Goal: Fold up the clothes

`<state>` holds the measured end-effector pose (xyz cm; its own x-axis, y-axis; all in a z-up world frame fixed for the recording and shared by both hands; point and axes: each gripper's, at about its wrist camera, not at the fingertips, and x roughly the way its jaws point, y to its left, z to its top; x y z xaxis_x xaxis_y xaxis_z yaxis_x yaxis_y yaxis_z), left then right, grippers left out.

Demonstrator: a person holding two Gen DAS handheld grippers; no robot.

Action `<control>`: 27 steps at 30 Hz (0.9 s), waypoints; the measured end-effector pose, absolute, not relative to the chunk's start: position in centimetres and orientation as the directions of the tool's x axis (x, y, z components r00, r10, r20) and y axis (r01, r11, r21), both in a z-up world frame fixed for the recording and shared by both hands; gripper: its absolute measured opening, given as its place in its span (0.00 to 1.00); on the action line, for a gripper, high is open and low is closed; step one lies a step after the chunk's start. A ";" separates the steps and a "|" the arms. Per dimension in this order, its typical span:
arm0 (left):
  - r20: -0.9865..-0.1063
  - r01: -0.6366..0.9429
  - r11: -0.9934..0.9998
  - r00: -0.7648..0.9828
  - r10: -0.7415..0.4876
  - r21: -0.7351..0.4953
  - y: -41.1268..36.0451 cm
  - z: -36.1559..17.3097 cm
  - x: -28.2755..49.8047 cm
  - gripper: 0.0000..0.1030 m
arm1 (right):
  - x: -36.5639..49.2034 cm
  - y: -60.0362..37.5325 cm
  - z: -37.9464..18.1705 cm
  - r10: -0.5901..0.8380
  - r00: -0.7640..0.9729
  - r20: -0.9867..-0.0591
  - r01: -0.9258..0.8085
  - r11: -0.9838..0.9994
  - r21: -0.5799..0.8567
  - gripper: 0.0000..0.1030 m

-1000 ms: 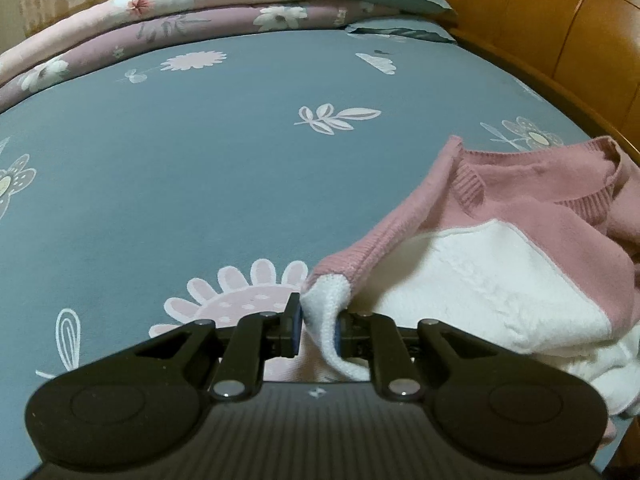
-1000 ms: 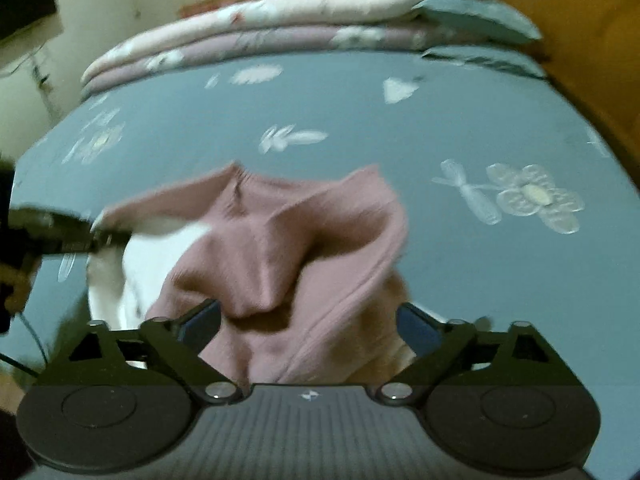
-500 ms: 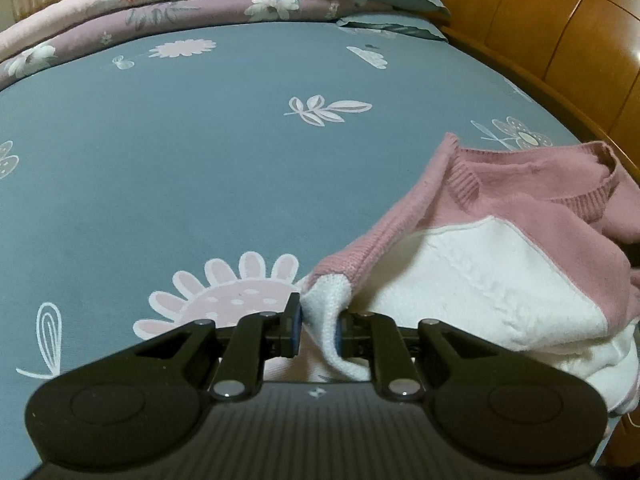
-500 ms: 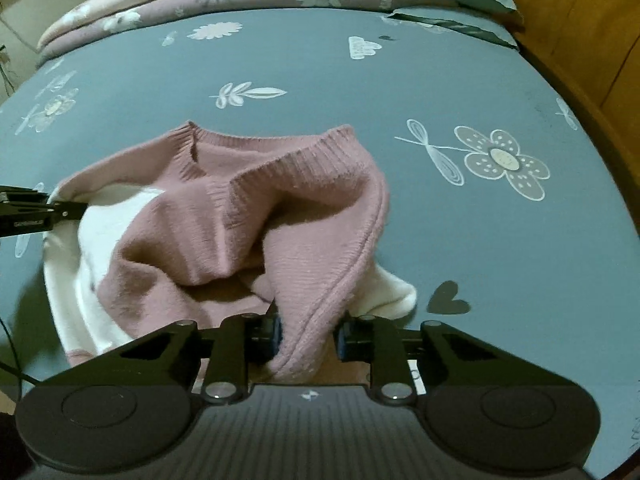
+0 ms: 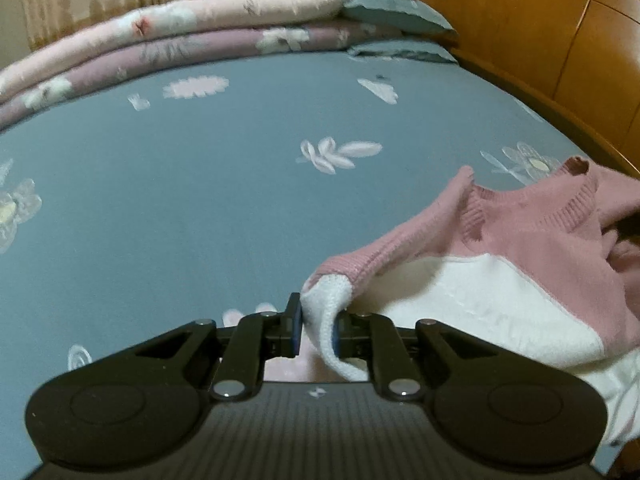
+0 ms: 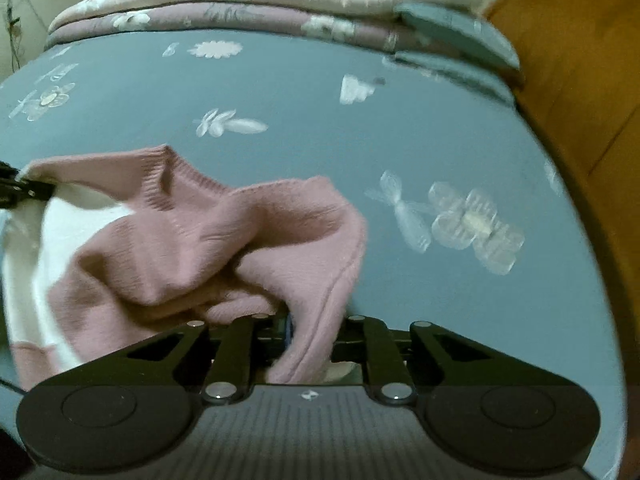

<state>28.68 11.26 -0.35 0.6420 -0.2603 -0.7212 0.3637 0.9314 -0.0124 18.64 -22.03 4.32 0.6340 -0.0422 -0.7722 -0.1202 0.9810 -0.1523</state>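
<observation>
Two black grippers each grip one pink and white knitted sweater (image 5: 500, 276) on a blue-grey bed sheet (image 5: 180, 200) printed with pale flowers. The left gripper (image 5: 316, 328) is clamped on a white ribbed corner of the sweater. The right gripper (image 6: 310, 336) is clamped on a fold of its pink part, which hangs between the jaws. The sweater lies crumpled between them, its ribbed neckline facing up. Folded floral quilts (image 6: 260, 4) and grey-blue pillows (image 6: 456, 36) sit at the far edge, beside a wooden headboard (image 5: 540, 32).
</observation>
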 end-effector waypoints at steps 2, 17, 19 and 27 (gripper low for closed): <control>-0.703 0.351 0.936 0.669 -0.240 0.015 10.7 0.4 28.9 0.11 | 19.8 -23.2 4.8 -0.063 0.657 -0.751 -0.140 0.969 -0.204 0.11; -0.662 0.132 0.975 0.749 0.021 0.180 5.7 2.2 34.2 0.10 | 32.5 -31.5 2.2 -0.016 0.702 -0.712 -0.250 0.931 -0.266 0.10; -0.670 0.117 0.973 0.741 0.050 0.201 4.8 2.0 35.3 0.10 | 34.2 -31.8 1.9 -0.020 0.708 -0.706 -0.248 0.929 -0.275 0.10; -0.734 0.116 0.974 0.676 0.068 0.197 3.0 -1.3 40.3 0.10 | 40.1 -32.1 -1.7 -0.020 0.655 -0.756 -0.252 0.937 -0.244 0.10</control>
